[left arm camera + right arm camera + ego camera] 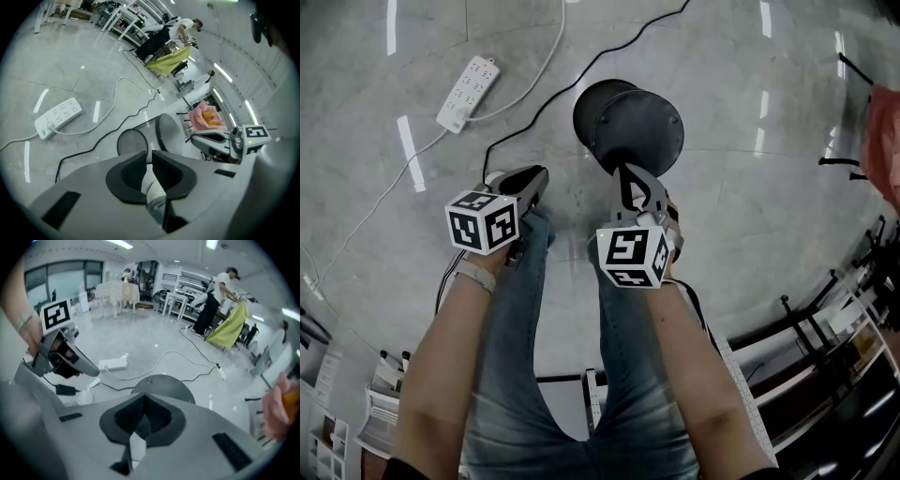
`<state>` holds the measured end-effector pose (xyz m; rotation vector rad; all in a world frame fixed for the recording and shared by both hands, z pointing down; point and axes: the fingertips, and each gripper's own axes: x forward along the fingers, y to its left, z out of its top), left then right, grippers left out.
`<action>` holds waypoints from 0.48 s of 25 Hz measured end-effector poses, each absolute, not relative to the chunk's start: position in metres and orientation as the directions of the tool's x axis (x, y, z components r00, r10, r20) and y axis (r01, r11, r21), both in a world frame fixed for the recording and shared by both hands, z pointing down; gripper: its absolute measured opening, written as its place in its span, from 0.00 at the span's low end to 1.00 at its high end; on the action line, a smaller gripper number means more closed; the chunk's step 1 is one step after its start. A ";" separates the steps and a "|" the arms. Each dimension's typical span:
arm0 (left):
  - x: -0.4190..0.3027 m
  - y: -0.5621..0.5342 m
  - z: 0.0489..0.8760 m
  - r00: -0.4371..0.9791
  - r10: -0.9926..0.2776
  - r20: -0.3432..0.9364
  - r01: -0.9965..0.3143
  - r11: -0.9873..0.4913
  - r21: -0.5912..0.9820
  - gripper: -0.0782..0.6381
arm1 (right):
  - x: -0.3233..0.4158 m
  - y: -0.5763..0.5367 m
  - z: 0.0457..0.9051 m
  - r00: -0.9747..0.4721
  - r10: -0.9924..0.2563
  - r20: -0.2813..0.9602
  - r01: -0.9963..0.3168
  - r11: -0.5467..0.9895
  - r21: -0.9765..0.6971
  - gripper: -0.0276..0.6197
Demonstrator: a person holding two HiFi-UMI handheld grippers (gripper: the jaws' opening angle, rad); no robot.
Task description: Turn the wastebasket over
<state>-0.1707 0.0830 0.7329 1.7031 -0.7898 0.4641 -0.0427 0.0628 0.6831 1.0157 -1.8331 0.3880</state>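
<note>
The black wastebasket [639, 131] lies tilted on the grey floor, one round closed end facing up at me. In the left gripper view the wastebasket [161, 133] shows side-on as a mesh cylinder. My right gripper [623, 172] has its jaws together, tips at the near edge of that round end [161, 385]. I cannot tell whether the edge is pinched between them. My left gripper [536, 176] hangs to the left of the basket, apart from it. A narrow slit separates its jaws [149, 155] and nothing is between them. From the right gripper view the left gripper [91, 366] hangs in the air.
A white power strip [469, 92] lies far left, and its white cord and a black cable [534, 117] run across the floor toward the basket. My legs stand just behind both grippers. Racks [825, 337] line the right side. People work at a yellow cloth [229, 326] far off.
</note>
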 end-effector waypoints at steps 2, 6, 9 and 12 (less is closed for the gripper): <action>-0.156 0.077 0.698 0.719 -0.283 0.634 -0.688 -0.166 0.706 0.16 | -0.040 0.063 0.659 -0.294 -0.459 0.839 -0.839 0.544 0.004 0.06; -0.127 0.063 0.621 0.761 -0.336 0.555 -0.639 -0.249 0.727 0.13 | -0.018 0.054 0.596 -0.416 -0.496 0.762 -0.881 0.427 -0.203 0.06; -0.105 0.051 0.555 0.797 -0.346 0.495 -0.599 -0.352 0.719 0.13 | -0.006 0.040 0.541 -0.481 -0.541 0.691 -0.867 0.411 -0.282 0.06; -0.087 0.042 0.482 0.811 -0.364 0.458 -0.583 -0.440 0.683 0.13 | 0.003 0.031 0.474 -0.551 -0.575 0.605 -0.831 0.444 -0.335 0.06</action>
